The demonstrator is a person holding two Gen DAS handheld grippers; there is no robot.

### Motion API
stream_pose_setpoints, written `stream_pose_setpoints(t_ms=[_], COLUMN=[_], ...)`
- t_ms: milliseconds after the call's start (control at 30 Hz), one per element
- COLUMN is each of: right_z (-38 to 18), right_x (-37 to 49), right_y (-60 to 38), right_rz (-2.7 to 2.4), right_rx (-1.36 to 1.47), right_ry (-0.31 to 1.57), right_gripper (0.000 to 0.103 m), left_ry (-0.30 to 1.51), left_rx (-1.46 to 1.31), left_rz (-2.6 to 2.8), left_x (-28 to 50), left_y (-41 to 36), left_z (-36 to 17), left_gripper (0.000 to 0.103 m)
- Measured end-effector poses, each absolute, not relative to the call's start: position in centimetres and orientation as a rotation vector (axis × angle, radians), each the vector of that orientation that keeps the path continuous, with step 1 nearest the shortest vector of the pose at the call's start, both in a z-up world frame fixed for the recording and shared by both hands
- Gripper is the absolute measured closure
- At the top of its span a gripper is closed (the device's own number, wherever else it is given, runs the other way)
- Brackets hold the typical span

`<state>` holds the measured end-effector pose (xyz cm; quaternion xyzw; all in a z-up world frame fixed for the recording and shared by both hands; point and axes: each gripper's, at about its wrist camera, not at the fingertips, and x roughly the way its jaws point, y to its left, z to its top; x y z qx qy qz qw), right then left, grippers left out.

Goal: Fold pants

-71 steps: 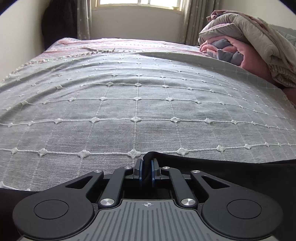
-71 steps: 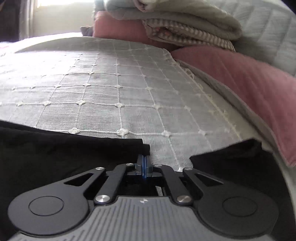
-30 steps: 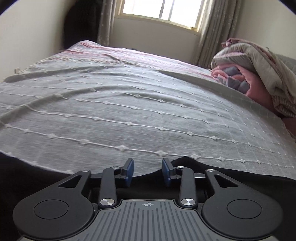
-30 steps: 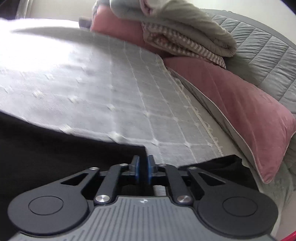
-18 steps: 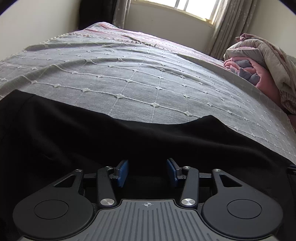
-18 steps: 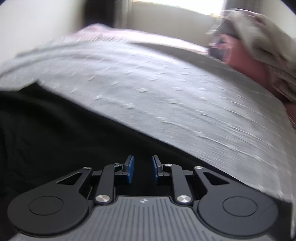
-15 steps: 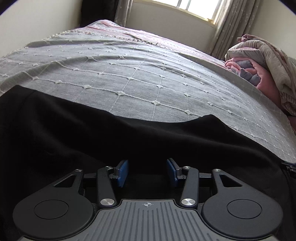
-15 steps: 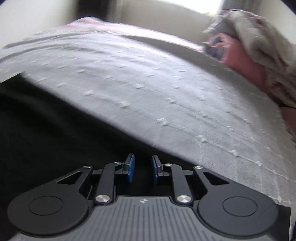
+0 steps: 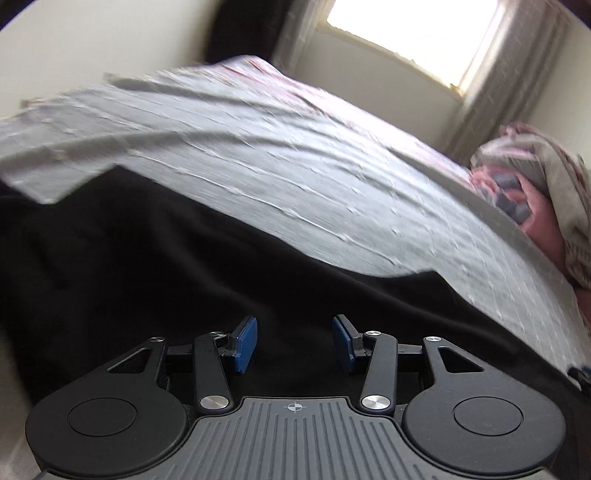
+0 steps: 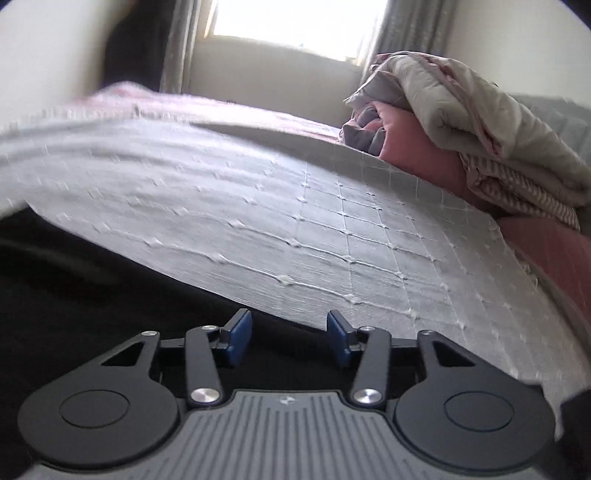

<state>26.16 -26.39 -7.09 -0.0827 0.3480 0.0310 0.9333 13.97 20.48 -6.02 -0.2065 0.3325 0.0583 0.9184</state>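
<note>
Black pants (image 9: 155, 258) lie spread flat on the grey checked bedspread (image 9: 295, 173), filling the lower half of the left wrist view. My left gripper (image 9: 294, 341) hovers over the dark cloth with its blue pads apart and nothing pinched between them. In the right wrist view the pants (image 10: 92, 288) cover the lower left, their edge running diagonally under my right gripper (image 10: 290, 338). That gripper's jaws are opening, wide apart, with no cloth between the pads.
A heap of folded quilts and pink bedding (image 10: 480, 140) is piled at the bed's right side, also seen in the left wrist view as the quilt pile (image 9: 535, 184). A pink pillow (image 10: 546, 251) lies below it. A bright window (image 9: 413, 33) and curtains stand behind the bed.
Both grippers let go of the pants edge and pulled back over the black cloth. The right jaws spread from a narrow gap to wide apart. The left view has rolled and swung leftward.
</note>
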Motion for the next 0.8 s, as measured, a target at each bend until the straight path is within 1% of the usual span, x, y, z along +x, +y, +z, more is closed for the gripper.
stream_pose_setpoints(t_ms=[67, 167, 333, 467, 533, 567, 600, 800], right_z=[-7.2, -8.3, -11.0, -11.2, -11.3, -11.3, -11.3, -11.2], right_x=[24.8, 22.7, 21.2, 20.6, 20.9, 20.9, 20.9, 20.7], right_y=[-25.3, -23.5, -21.7, -21.8, -22.4, -22.4, -22.4, -21.6], right_rz=[0.094, 0.139, 0.167, 0.164, 0.157, 0.154, 0.152, 0.148], right_rx=[-0.136, -0.137, -0.199, -0.217, -0.183, -0.180, -0.182, -0.236], right_ry=[0.732, 0.789, 0.909, 0.908, 0.923, 0.923, 0.923, 0.911], right_gripper=[0.000, 0.000, 0.000, 0.000, 0.000, 0.000, 0.000, 0.000], left_ry=[0.667, 0.673, 0.657, 0.683, 0.686, 0.684, 0.683, 0.662], left_rx=[-0.444, -0.437, -0.513, -0.551, -0.567, -0.573, -0.576, -0.680], left_rz=[0.165, 0.224, 0.245, 0.246, 0.232, 0.229, 0.237, 0.268], left_x=[12.3, 10.9, 9.5, 8.4, 8.0, 7.9, 7.6, 5.8], left_y=[21.3, 22.3, 24.4, 25.3, 25.6, 25.8, 26.1, 29.0], left_z=[-6.2, -6.6, -6.1, -6.4, -6.3, -6.3, -6.3, -6.0], left_gripper=[0.057, 0.058, 0.057, 0.057, 0.052, 0.047, 0.046, 0.046])
